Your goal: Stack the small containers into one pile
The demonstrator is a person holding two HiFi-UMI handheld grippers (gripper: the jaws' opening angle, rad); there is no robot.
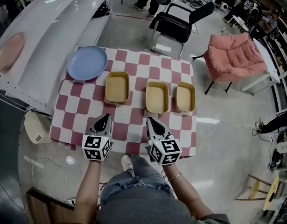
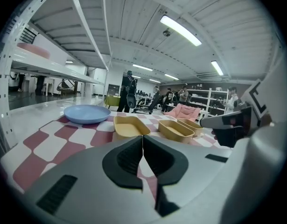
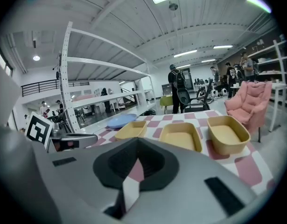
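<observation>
Three small yellow containers stand in a row on the checkered table: the left one [image 1: 117,87] [image 2: 129,125] [image 3: 130,129], the middle one [image 1: 157,97] [image 2: 175,130] [image 3: 181,136] and the right one [image 1: 185,97] [image 2: 193,124] [image 3: 227,134]. All three are empty and apart from one another. My left gripper [image 1: 106,117] [image 2: 143,138] hovers near the table's front edge, in front of the left container, shut with nothing in it. My right gripper [image 1: 149,121] [image 3: 136,142] is beside it, in front of the middle container, also shut and empty.
A blue plate [image 1: 87,63] [image 2: 87,113] [image 3: 120,121] lies at the table's far left corner. White shelving [image 1: 50,27] runs along the left. A black chair [image 1: 177,26] and a pink armchair [image 1: 234,55] stand beyond the table. A beige object [image 1: 36,127] sits on the floor at the left.
</observation>
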